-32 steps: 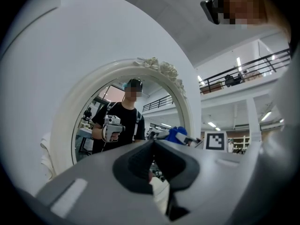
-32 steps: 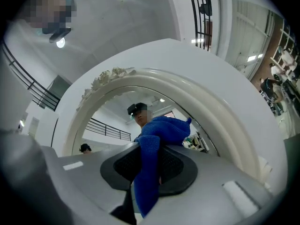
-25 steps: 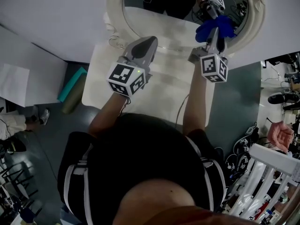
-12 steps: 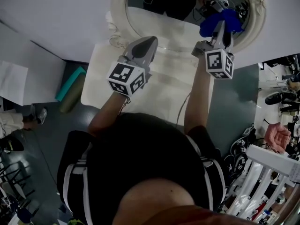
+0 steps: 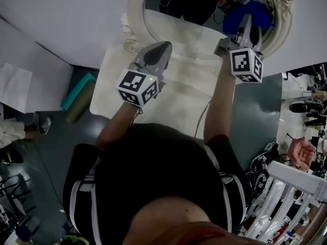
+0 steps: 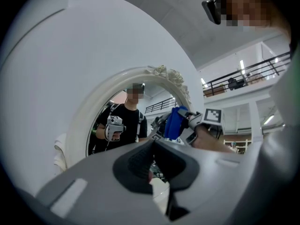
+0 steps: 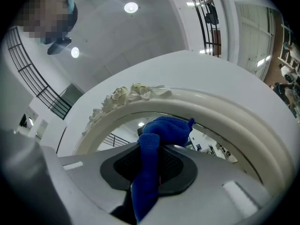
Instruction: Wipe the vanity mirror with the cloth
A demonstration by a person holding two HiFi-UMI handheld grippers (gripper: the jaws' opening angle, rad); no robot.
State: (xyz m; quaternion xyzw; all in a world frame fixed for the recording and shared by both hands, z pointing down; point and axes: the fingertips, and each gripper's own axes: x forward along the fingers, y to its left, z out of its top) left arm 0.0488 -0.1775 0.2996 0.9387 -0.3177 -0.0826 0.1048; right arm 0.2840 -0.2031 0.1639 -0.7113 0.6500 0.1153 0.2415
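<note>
The vanity mirror stands at the top of the head view, an oval glass in an ornate cream frame (image 5: 134, 24). My right gripper (image 5: 247, 23) is shut on a blue cloth (image 5: 251, 11), and the cloth is pressed against the right side of the glass. In the right gripper view the cloth (image 7: 154, 146) bunches out between the jaws, just under the frame's arch (image 7: 197, 102). My left gripper (image 5: 161, 47) hovers low in front of the mirror's bottom edge, shut and empty. The left gripper view shows the frame (image 6: 82, 125), the cloth (image 6: 175, 123) and my own jaws (image 6: 152, 150) closed together.
The mirror sits on a white vanity top (image 5: 173, 98) against a white wall. A thin cable (image 5: 202, 117) runs over the top. On the floor lie a teal block (image 5: 77, 92) at the left and a white rack (image 5: 294, 188) at the lower right.
My right gripper has carried the blue cloth up and to the right across the mirror glass. The left gripper has held its place.
</note>
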